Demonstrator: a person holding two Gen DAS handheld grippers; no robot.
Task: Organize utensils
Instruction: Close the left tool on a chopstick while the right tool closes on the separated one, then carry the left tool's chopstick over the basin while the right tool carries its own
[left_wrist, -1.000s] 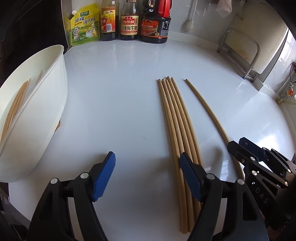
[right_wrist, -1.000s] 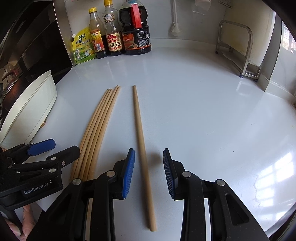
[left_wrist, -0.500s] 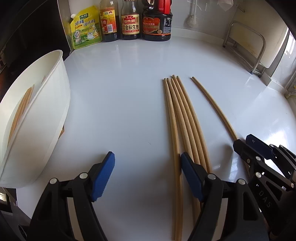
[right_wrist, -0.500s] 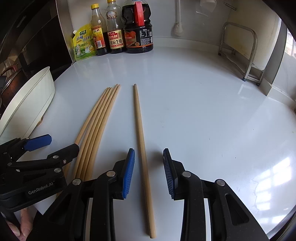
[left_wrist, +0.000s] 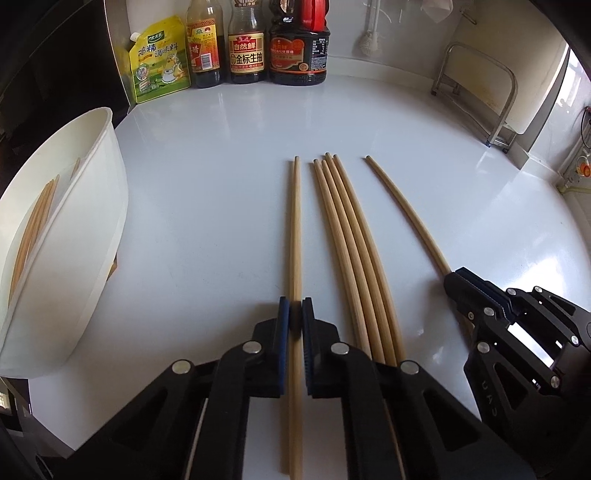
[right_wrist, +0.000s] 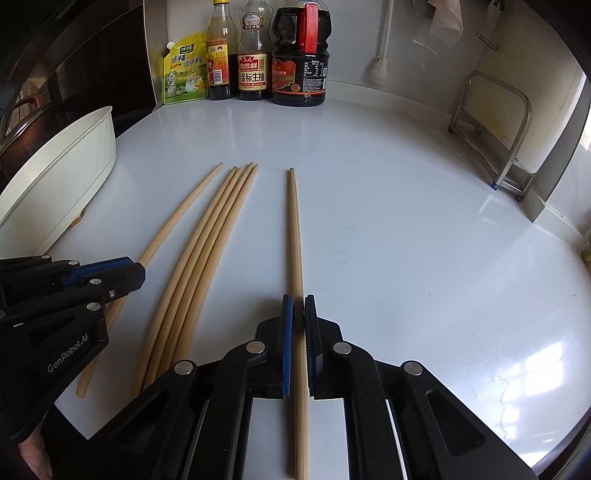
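My left gripper (left_wrist: 294, 307) is shut on one wooden chopstick (left_wrist: 295, 221), which points away from me across the white counter, a gap left of the bundle. Several more chopsticks (left_wrist: 351, 251) lie together just right of it. My right gripper (right_wrist: 298, 303) is shut on another single chopstick (right_wrist: 294, 229), right of the bundle (right_wrist: 210, 243). In the right wrist view the left gripper (right_wrist: 138, 267) grips its chopstick (right_wrist: 177, 221) at the left. In the left wrist view the right gripper (left_wrist: 456, 281) holds its chopstick (left_wrist: 402, 210) at the right.
A white basin (left_wrist: 96, 221) stands at the left counter edge with several chopsticks (left_wrist: 33, 229) inside. Sauce bottles (left_wrist: 247, 48) and a yellow-green pouch (left_wrist: 159, 62) line the back wall. A metal rack (left_wrist: 480, 85) stands at the back right.
Both grippers have closed, each onto one chopstick. The left one's chopstick now lies apart from the bundle, shifted to the left. Both hands have hardly moved.
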